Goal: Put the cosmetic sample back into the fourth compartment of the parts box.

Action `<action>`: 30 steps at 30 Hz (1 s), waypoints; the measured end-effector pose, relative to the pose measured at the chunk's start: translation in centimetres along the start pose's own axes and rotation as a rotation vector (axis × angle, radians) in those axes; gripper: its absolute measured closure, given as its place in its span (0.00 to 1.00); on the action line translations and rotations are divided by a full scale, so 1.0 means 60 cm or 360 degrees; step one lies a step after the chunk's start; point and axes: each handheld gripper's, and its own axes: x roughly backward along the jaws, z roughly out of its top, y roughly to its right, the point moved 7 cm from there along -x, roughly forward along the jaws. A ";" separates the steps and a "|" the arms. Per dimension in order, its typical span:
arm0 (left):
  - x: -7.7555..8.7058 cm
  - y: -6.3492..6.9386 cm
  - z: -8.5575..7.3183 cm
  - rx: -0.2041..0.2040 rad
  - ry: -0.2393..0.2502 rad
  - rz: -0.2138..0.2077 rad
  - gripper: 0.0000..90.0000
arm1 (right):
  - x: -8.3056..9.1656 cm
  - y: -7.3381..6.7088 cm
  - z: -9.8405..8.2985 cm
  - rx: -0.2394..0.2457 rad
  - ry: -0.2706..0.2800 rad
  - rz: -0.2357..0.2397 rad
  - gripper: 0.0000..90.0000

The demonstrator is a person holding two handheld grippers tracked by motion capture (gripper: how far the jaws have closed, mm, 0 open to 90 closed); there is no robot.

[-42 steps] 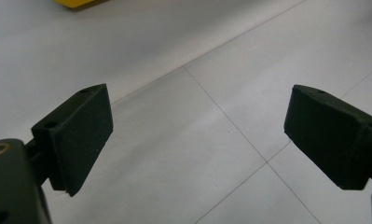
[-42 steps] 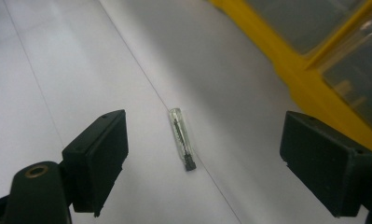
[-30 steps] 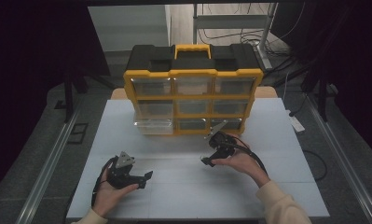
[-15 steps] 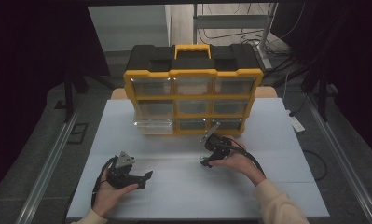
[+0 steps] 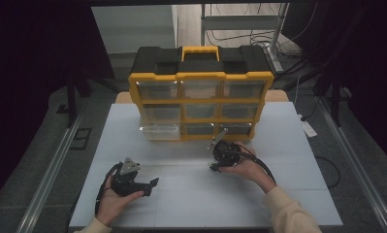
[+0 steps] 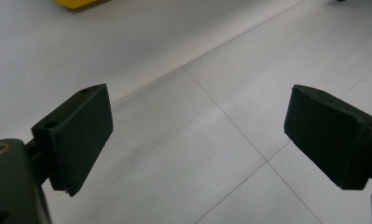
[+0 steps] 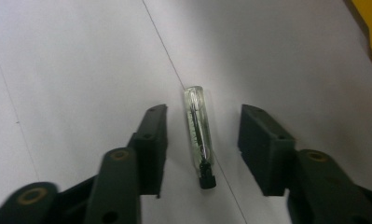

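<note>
A: Where does everything sit, taking the yellow and black drawer organizer [image 5: 201,92] as the landmark?

B: The organizer stands at the far middle of the white table [image 5: 181,204], handle up, its clear drawer fronts facing the person. One clear drawer [image 5: 158,129] at its lower left is pulled out toward the near side.

A: And the right gripper?

B: The right gripper [image 5: 221,156] is held in the person's right hand [image 5: 244,167], just in front of the organizer's lower right drawers, close to the table. In the right gripper view its jaws stand apart, one on each side of a small clear tube with a black end cap [image 7: 200,135]. The tube lies flat on the table, along a seam line in the surface, touching neither jaw. A thin dark line runs inside it; I cannot tell what that is. A strip of the organizer's yellow base shows at the top right corner of that view.

A: The left one?

B: The left gripper [image 5: 133,180] rests in the person's left hand [image 5: 114,201], well in front of the organizer's left side and toward the near edge of the table. The left gripper view shows its jaws spread wide with nothing between them, just bare table with seam lines crossing, and a bit of the organizer's yellow at the top left
</note>
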 end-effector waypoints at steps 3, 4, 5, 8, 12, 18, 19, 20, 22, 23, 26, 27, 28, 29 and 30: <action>0.000 0.000 0.000 -0.0001 -0.0001 0.0000 0.10 | 0.001 -0.002 0.000 0.0022 0.0000 0.0015 0.76; 0.000 0.000 0.000 -0.0001 -0.0001 0.0000 0.10 | 0.001 -0.002 0.000 0.0022 0.0000 0.0015 0.76; 0.000 0.000 0.000 -0.0003 -0.0001 0.0000 0.10 | 0.002 -0.003 0.000 0.0028 0.0000 0.0024 0.81; 0.001 0.000 0.000 -0.0003 -0.0001 0.0000 0.10 | 0.002 -0.004 -0.001 0.0063 -0.0002 0.0036 0.90; 0.000 0.000 -0.001 -0.0003 -0.0002 -0.0002 0.10 | 0.002 -0.005 -0.001 0.0100 0.0000 0.0019 0.91; 0.001 0.000 0.000 -0.0002 0.0002 -0.0005 0.10 | 0.011 -0.007 0.002 0.0108 0.0045 0.0001 0.91; 0.001 0.001 0.000 -0.0004 0.0002 -0.0007 0.10 | 0.029 -0.010 0.007 0.0086 0.0107 0.0015 0.91; 0.001 0.001 0.000 -0.0004 0.0002 -0.0008 0.10 | 0.029 -0.010 0.007 0.0086 0.0107 0.0015 0.91; 0.001 0.003 0.000 -0.0006 0.0003 -0.0017 0.10 | 0.053 -0.011 0.012 0.0044 0.0195 0.0005 0.91; 0.002 0.004 0.001 -0.0008 0.0007 -0.0023 0.10 | 0.062 -0.012 0.014 0.0035 0.0229 0.0004 0.91; 0.003 0.004 0.002 -0.0010 0.0012 -0.0031 0.10 | 0.081 -0.014 0.017 0.0012 0.0290 -0.0003 0.91; 0.003 0.004 0.002 -0.0003 0.0016 -0.0034 0.10 | 0.089 -0.016 0.019 0.0003 0.0313 -0.0003 0.91; 0.003 0.003 0.002 0.0000 0.0019 -0.0035 0.10 | 0.097 -0.017 0.021 0.0000 0.0333 -0.0008 0.91; 0.001 0.002 0.003 0.0001 0.0019 -0.0041 0.10 | 0.112 -0.020 0.024 -0.0007 0.0367 -0.0012 0.91; 0.001 0.002 0.003 0.0001 0.0019 -0.0041 0.10 | 0.112 -0.020 0.024 -0.0007 0.0367 -0.0012 0.91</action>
